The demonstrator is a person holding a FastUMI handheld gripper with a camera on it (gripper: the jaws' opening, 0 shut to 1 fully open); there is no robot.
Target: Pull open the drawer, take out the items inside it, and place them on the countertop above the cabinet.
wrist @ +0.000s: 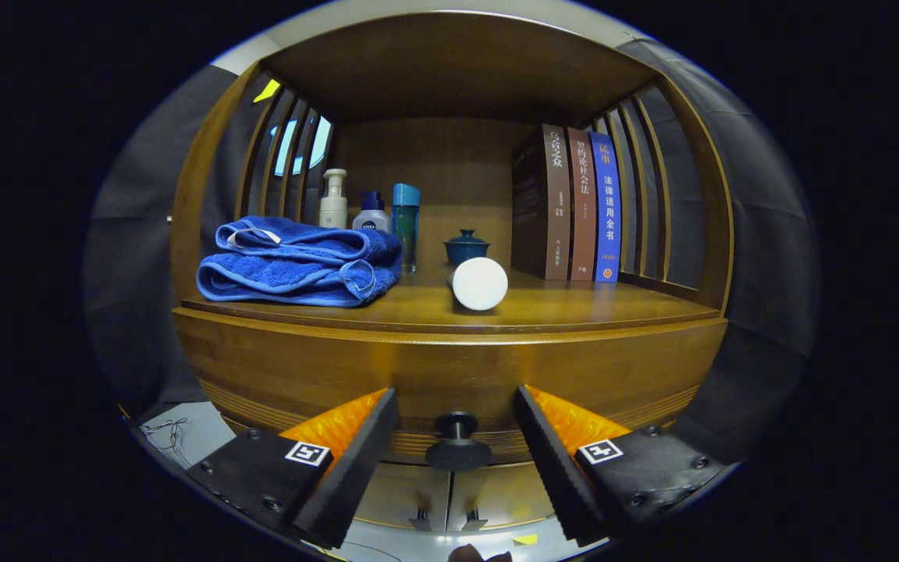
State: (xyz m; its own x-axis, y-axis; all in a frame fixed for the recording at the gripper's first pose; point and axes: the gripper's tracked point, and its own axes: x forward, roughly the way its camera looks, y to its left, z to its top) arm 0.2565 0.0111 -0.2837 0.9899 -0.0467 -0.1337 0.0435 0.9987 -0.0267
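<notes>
Now, gripper (456, 437) spread at the drawer knob (458, 443).
Its fingers flank the knob without touching; a white cylinder (480, 284) lies on the countertop (574, 308) beyond.

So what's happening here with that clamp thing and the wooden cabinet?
A person is holding a two-finger gripper up to the cabinet's drawer. Its fingers are open, with the drawer knob between them, not yet gripped. The drawer looks closed. On the countertop above sit a folded blue towel, some bottles, books and a white cylinder.
</notes>
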